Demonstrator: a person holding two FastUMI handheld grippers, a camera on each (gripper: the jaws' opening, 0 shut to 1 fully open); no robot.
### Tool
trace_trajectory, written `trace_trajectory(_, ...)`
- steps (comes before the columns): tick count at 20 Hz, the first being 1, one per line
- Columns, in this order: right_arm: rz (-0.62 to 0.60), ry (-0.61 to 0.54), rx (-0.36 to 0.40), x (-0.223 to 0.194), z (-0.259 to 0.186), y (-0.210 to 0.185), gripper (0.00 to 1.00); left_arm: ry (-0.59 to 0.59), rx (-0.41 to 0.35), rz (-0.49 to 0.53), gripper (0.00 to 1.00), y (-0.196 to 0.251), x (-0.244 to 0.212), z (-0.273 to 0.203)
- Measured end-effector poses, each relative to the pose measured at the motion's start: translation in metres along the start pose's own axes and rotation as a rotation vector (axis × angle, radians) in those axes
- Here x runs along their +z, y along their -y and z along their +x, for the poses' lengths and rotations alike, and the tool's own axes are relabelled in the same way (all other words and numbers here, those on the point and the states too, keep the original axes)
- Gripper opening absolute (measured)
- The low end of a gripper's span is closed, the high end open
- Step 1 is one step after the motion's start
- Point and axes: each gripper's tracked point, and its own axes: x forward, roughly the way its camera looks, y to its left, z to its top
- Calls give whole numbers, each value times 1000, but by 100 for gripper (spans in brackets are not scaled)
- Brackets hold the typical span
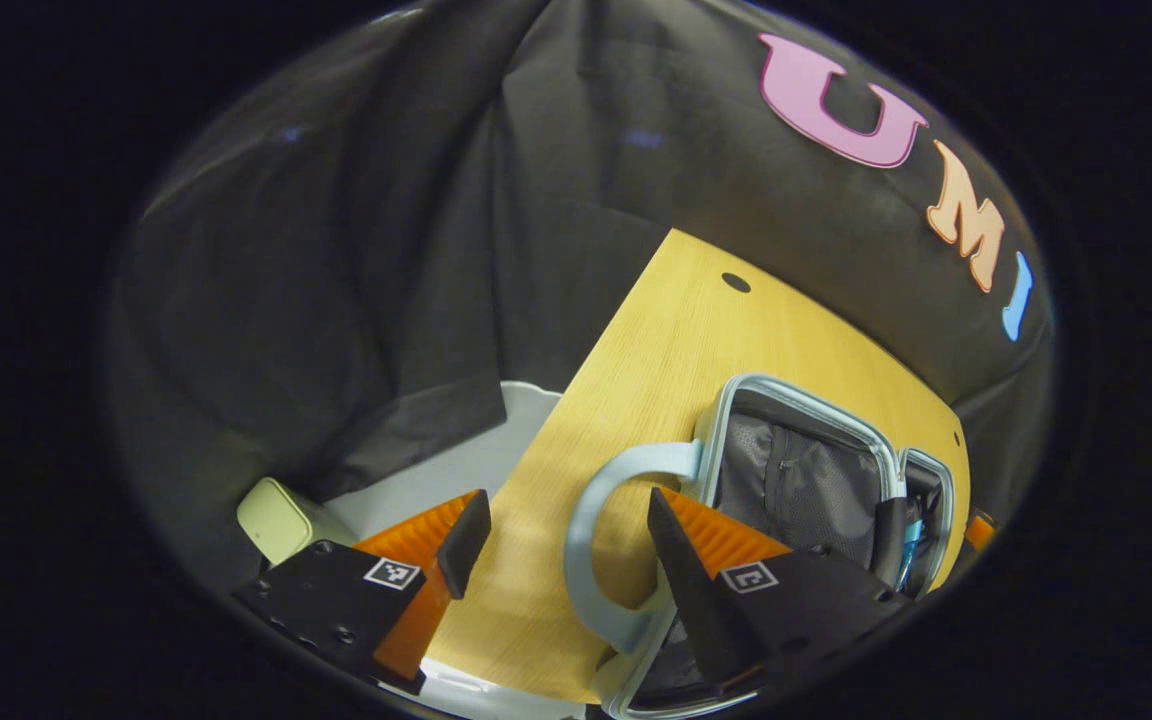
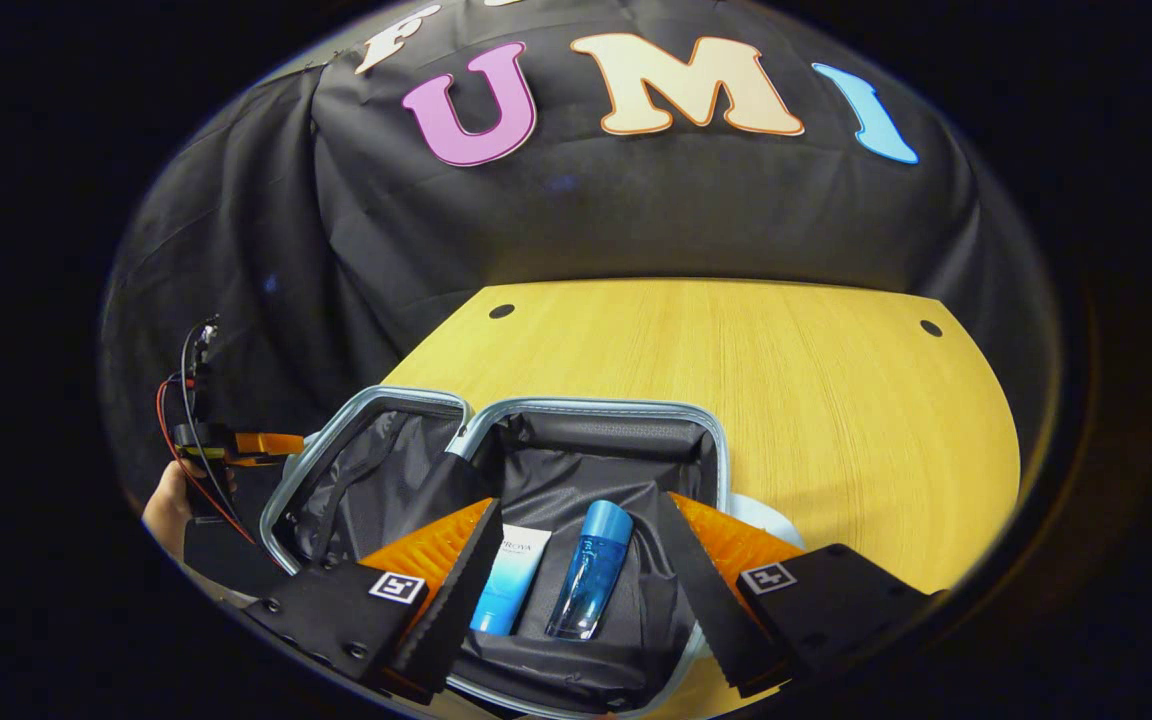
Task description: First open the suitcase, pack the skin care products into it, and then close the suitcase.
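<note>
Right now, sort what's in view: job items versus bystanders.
Job:
suitcase, open
blue bottle, inside it
white-and-blue tube, inside it
suitcase handle

Bystanders:
pale green box, off the table
wooden table

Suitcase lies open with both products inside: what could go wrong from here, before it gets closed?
The blue bottle and white tube lie loose on the lining, so they may slide or get pinched at the suitcase rim. The left gripper, jaws open, sits astride the handle; a tug there might drag the case along the table instead of closing it.
</note>
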Motion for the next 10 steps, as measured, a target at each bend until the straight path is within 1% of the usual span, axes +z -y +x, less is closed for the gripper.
trace_trajectory(2,8,13,-8,4,-2,2,98,-45,-15,-6,83,1,-13,9)
trace_trajectory(3,13,18,-10,4,-3,2,98,-58,-12,-2,72,-2,-15,13)
trace_trajectory(5,11,25,-14,6,-6,4,98,-77,-1,0,39,-5,-21,18)
trace_trajectory(6,6,33,-15,9,-9,7,98,-78,3,-14,23,-4,-23,21)
trace_trajectory(7,2,41,-17,10,-11,8,98,-68,2,-24,10,-1,-19,14)
trace_trajectory(10,8,90,-26,23,-18,15,98,-29,-12,3,4,10,-10,4)
